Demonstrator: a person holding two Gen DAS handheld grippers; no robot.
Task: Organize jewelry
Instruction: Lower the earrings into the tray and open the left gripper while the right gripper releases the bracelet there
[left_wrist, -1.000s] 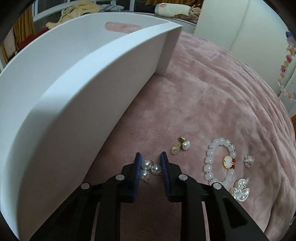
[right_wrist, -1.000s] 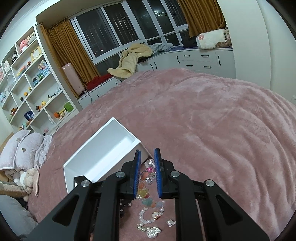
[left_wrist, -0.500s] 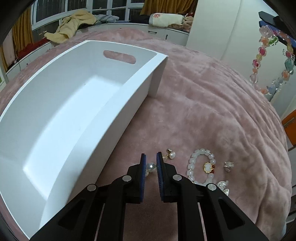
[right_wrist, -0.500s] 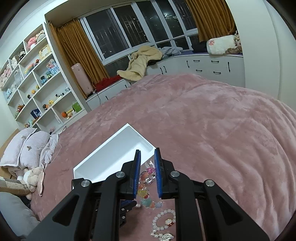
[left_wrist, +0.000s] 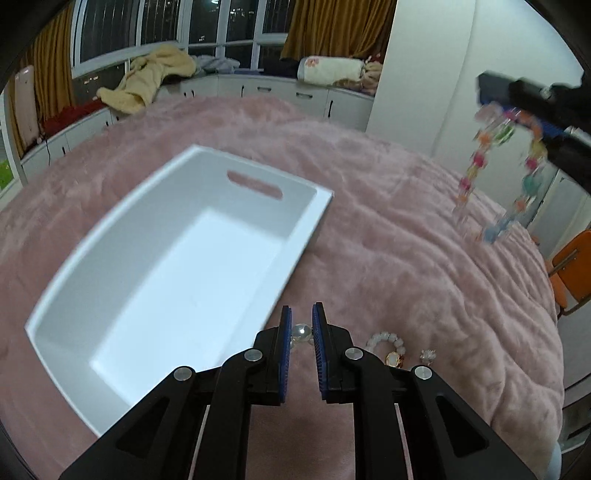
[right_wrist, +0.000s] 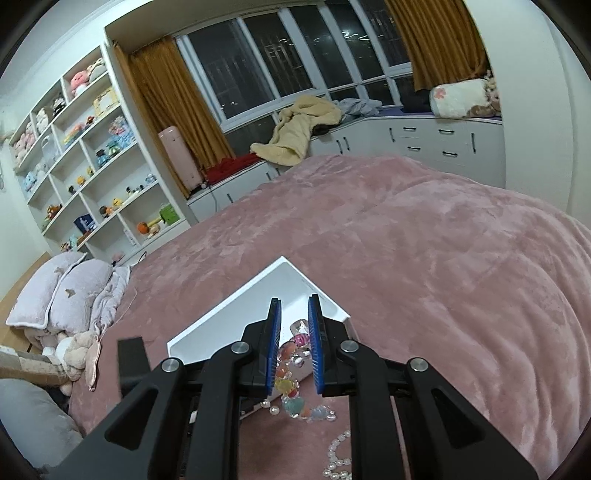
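Observation:
My left gripper (left_wrist: 301, 325) is shut on a pearl earring (left_wrist: 300, 331) and holds it above the pink blanket, just right of the white tray (left_wrist: 306, 232). My right gripper (right_wrist: 293, 328) is shut on a colourful bead bracelet (right_wrist: 291, 391), which hangs below it; it also shows in the left wrist view (left_wrist: 495, 162), high at the right. The tray (right_wrist: 258, 288) lies under and ahead of the right gripper. A white bead bracelet (left_wrist: 388, 341) and a small silver piece (left_wrist: 427, 355) lie on the blanket right of my left gripper.
The pink blanket (right_wrist: 424, 240) covers the whole bed. Pillows (right_wrist: 62, 288) and soft toys lie at the bed's left end. White shelves (right_wrist: 92, 155) and cabinets stand behind. An orange chair (left_wrist: 570, 273) stands right of the bed.
My left gripper closed on a pearl earring and lifted it well above the blanket. My right gripper rose and moved toward the tray with the colourful bracelet.

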